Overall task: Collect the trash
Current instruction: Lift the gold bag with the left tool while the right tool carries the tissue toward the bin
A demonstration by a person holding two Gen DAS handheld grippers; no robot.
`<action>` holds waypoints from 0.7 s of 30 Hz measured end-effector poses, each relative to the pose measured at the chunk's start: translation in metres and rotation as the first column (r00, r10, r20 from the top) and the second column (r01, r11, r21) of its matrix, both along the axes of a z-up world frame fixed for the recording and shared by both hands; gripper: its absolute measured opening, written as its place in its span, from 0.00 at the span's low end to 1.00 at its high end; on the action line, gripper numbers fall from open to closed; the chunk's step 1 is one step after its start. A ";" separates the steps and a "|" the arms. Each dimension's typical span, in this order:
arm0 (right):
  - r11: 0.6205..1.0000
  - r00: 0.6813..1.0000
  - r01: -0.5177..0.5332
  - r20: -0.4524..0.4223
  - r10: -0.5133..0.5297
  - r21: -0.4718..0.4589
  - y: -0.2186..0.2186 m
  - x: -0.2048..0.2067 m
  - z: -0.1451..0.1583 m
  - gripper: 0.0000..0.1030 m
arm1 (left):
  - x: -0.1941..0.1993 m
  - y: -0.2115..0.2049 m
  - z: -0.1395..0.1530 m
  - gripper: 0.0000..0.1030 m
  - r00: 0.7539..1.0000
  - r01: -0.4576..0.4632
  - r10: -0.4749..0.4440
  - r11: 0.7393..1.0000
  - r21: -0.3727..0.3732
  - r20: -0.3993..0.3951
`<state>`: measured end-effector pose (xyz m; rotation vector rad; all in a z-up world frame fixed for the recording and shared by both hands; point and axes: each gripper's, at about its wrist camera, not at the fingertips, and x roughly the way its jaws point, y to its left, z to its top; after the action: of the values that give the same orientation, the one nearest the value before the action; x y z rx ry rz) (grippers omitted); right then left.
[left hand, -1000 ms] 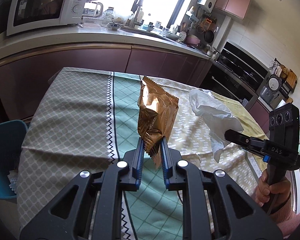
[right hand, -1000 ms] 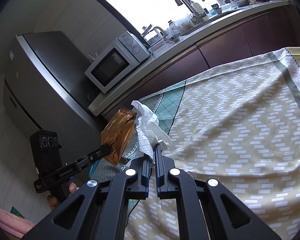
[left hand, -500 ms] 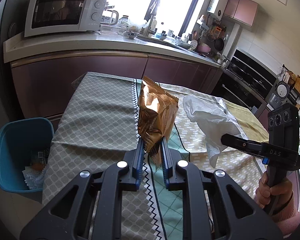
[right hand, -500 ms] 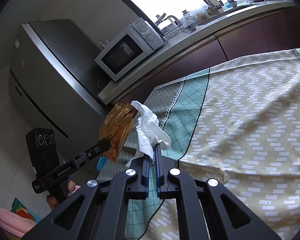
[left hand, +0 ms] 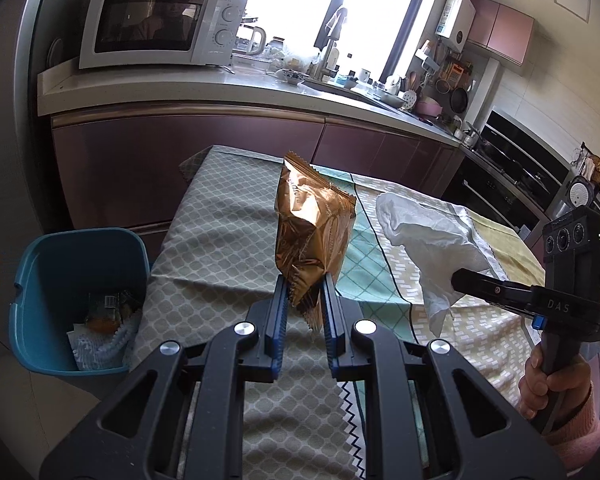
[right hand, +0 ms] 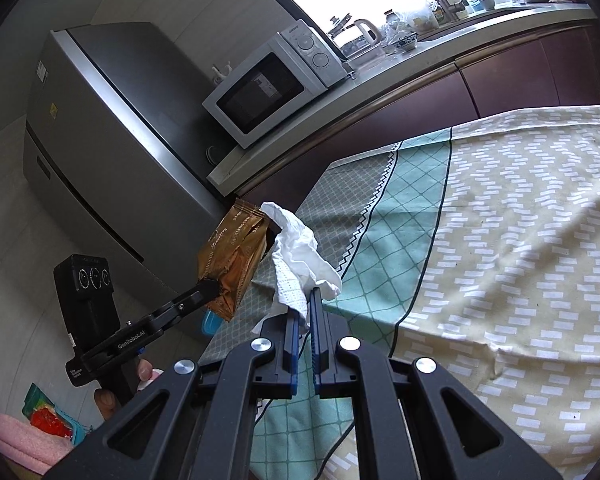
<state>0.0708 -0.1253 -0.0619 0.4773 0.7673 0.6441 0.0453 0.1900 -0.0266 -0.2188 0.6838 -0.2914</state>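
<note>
Gripping a gold wrapper (left hand: 312,228), the left gripper (left hand: 305,292) hangs over the tablecloth (left hand: 220,248) near the bin (left hand: 60,252); the right gripper (right hand: 305,304) pinches a tissue (right hand: 300,260) beside it

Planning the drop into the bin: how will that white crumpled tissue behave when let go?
The white crumpled tissue looks limp: it droops and folds around the right tool. Probably very light, so it may flutter rather than fall straight. Its soft folds might cling to the pads, so open wide over the blue plastic bin.

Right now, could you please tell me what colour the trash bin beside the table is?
Teal blue; the trash bin shows best in the left wrist view.
</note>
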 end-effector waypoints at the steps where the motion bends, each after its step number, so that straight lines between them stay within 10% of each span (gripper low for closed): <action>1: 1.000 1.000 -0.004 0.000 0.004 0.000 0.002 0.001 0.000 0.04 | -0.001 0.003 0.000 0.16 1.000 -0.008 0.008 1.000 -0.001 -0.001; 21: 0.990 0.991 -0.137 -0.001 0.137 -0.016 0.061 0.026 -0.001 0.04 | -0.012 0.058 -0.005 0.16 0.991 -0.135 0.135 0.991 -0.017 0.002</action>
<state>0.0972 -0.0646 -0.0627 0.4123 0.8100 0.7654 0.0328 0.2485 -0.0321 -0.2794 0.6599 -0.1677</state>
